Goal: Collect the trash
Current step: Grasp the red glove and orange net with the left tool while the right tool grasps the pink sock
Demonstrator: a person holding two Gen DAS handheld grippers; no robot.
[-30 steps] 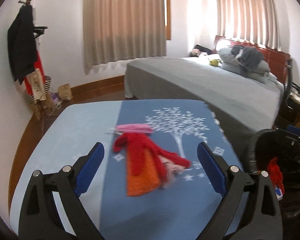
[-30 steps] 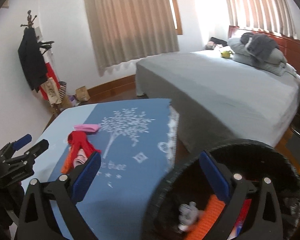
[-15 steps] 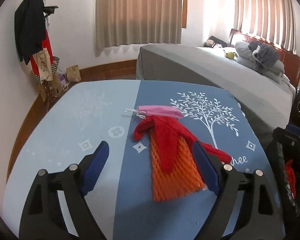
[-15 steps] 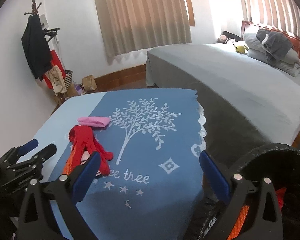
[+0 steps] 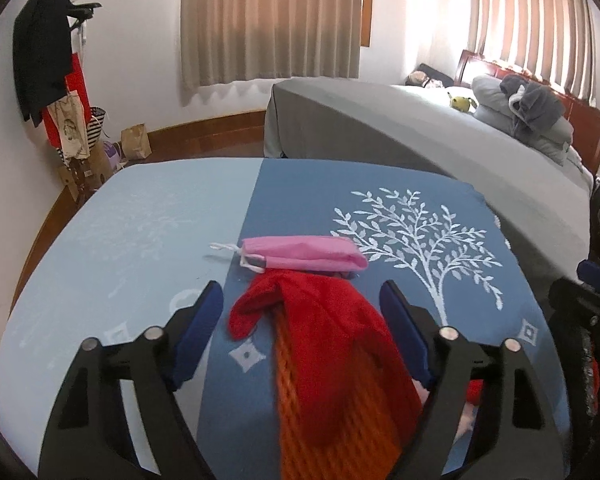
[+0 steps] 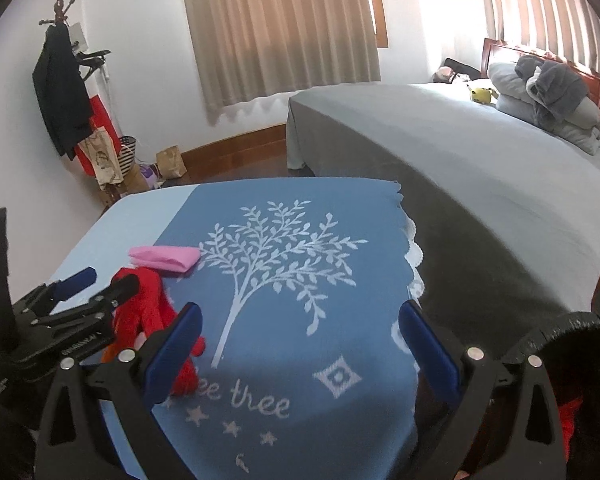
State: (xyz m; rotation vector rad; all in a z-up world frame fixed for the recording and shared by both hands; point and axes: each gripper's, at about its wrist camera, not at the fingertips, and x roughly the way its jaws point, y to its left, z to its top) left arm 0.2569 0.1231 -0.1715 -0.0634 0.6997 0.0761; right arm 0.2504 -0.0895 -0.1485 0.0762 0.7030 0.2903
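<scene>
A red cloth lies over an orange mesh net on the blue tablecloth, with a pink face mask just beyond. My left gripper is open, its jaws on either side of the red cloth, low over the table. The right wrist view shows the red cloth, the mask and the left gripper at left. My right gripper is open and empty above the tablecloth's tree print. The black trash bin sits at lower right.
A grey bed with pillows stands beyond the table on the right. A coat rack with bags is against the left wall. The bin's rim shows at the right edge of the left wrist view.
My left gripper has moved forward and down, so its jaws now straddle the red cloth. My right gripper has swung left from over the bin to above the tablecloth.
</scene>
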